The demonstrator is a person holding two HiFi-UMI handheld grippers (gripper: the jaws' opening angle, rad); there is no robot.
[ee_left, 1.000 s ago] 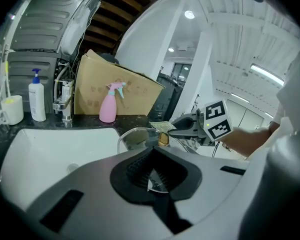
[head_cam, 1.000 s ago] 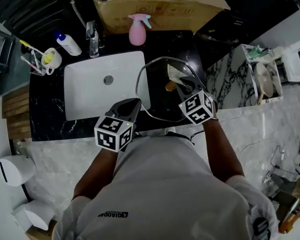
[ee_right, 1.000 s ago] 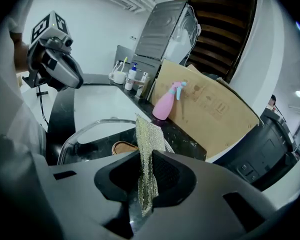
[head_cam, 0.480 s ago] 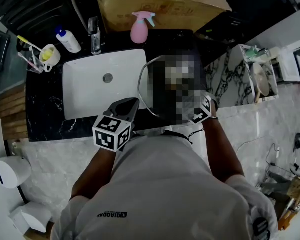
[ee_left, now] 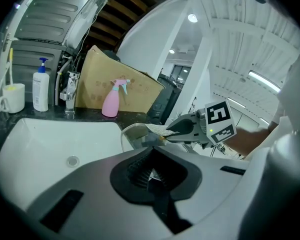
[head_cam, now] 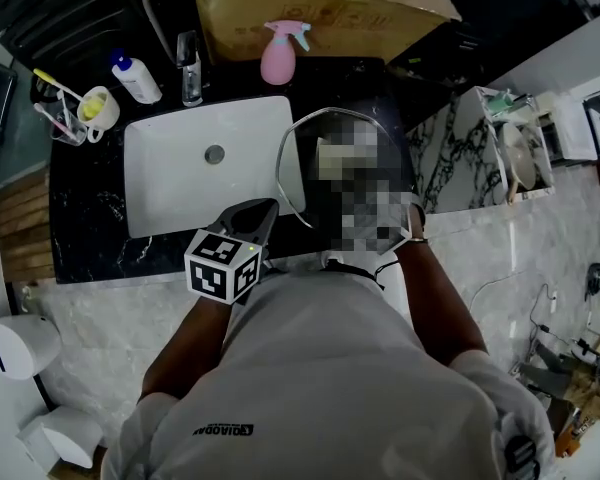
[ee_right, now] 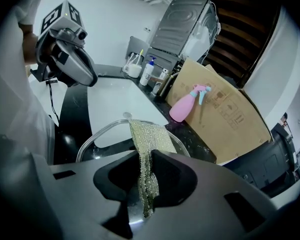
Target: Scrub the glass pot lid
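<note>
Black marbled surface (head_cam: pixel 90 218) ends at 6 o'clock against the person; a cardboard box (head_cam: pixel 280 28) walls off 12 o'clock. The white sink (head_cam: pixel 180 188) lies open and bare at 9 o'clock of the glass pot lid (head_cam: pixel 285 163), whose left rim reaches over the sink's right edge. The left gripper (ee_left: pixel 150 170) hovers at the lid's 7 o'clock, jaws together on nothing. The right gripper (ee_right: pixel 146 156) has its jaws clamped on a gold mesh scouring cloth (ee_right: pixel 150 139), whose long axis runs forward across the lid. A pink spray bottle (head_cam: pixel 277 58) stands at 12 o'clock.
</note>
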